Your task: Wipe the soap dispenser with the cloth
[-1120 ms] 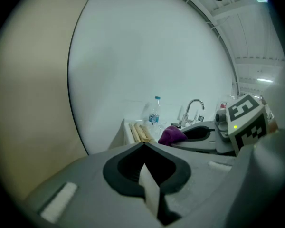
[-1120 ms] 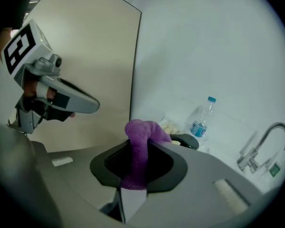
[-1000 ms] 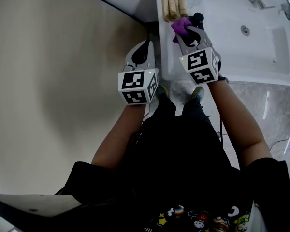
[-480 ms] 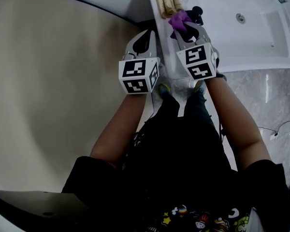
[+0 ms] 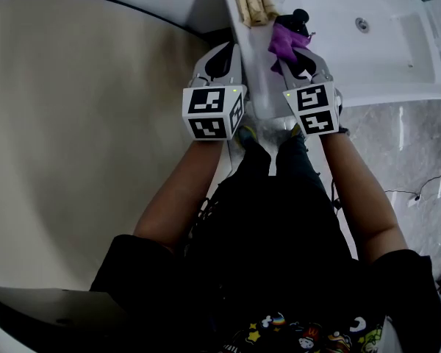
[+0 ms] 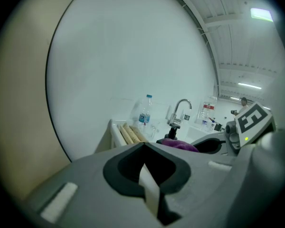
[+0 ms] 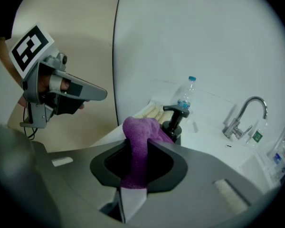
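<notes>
Right hand-held gripper [image 5: 300, 59] clamps the purple cloth [image 7: 137, 139], just beside the dispenser [image 7: 174, 121] at its 1 o'clock on the white surface [image 5: 345, 57]. Left hand-held gripper [image 5: 222, 63], at its 9 o'clock, is closed and empty.

A water bottle [image 7: 185, 96] stands near beige sticks [image 5: 251, 2] and a faucet [image 7: 244, 113] on the white counter [image 5: 338, 57].

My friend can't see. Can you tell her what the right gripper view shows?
The right gripper pinches a purple cloth between its jaws, with a soap dispenser just behind it on a white counter. Farther back stand a water bottle and a faucet.
</notes>
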